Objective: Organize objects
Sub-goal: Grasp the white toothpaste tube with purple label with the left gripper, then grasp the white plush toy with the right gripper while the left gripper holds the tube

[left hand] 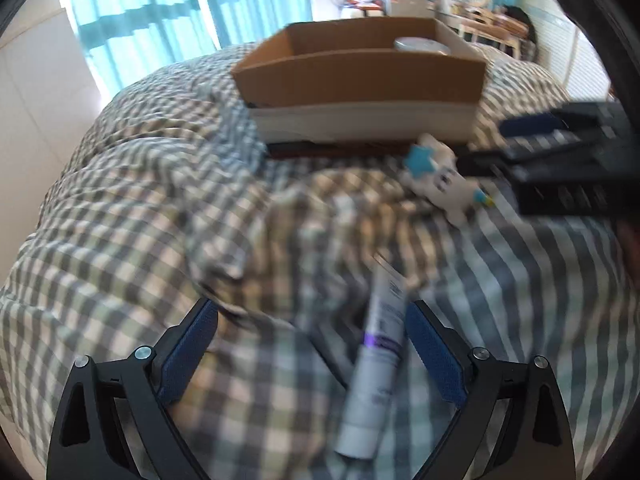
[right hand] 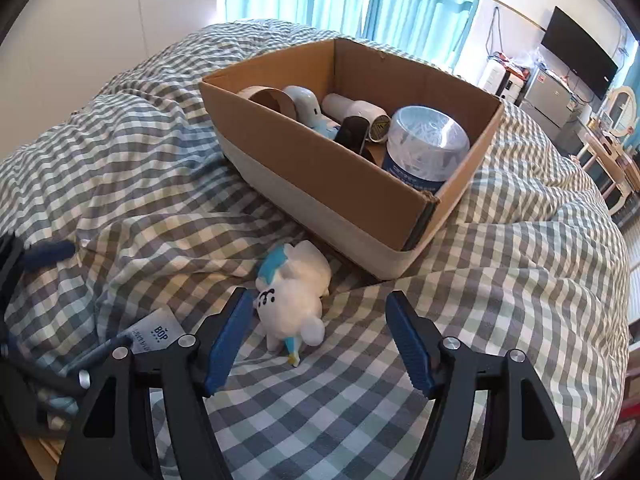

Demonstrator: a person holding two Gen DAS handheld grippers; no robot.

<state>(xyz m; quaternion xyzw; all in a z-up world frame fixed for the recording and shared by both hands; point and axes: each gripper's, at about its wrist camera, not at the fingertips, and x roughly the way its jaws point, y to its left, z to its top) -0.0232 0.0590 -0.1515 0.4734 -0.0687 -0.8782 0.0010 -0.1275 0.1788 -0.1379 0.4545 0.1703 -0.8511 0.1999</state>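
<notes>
Both hand-held grippers stand apart, clamping nothing. Left hand-held gripper [left hand: 310, 344] over the checked bedcover [left hand: 120, 220]; a white tube [left hand: 378, 364] lies between its jaws, close to the right-side pad, contact unclear through blur. Tube's long axis runs nearly along the fingers, tilted slightly, so a squeeze would likely close across its width. Right hand-held gripper [right hand: 318, 336] frames a white-and-blue plush toy [right hand: 294, 300], nearer its left-side pad, lying on the bed just short of the cardboard box [right hand: 320, 176]. Box already holds a canister and other items.
</notes>
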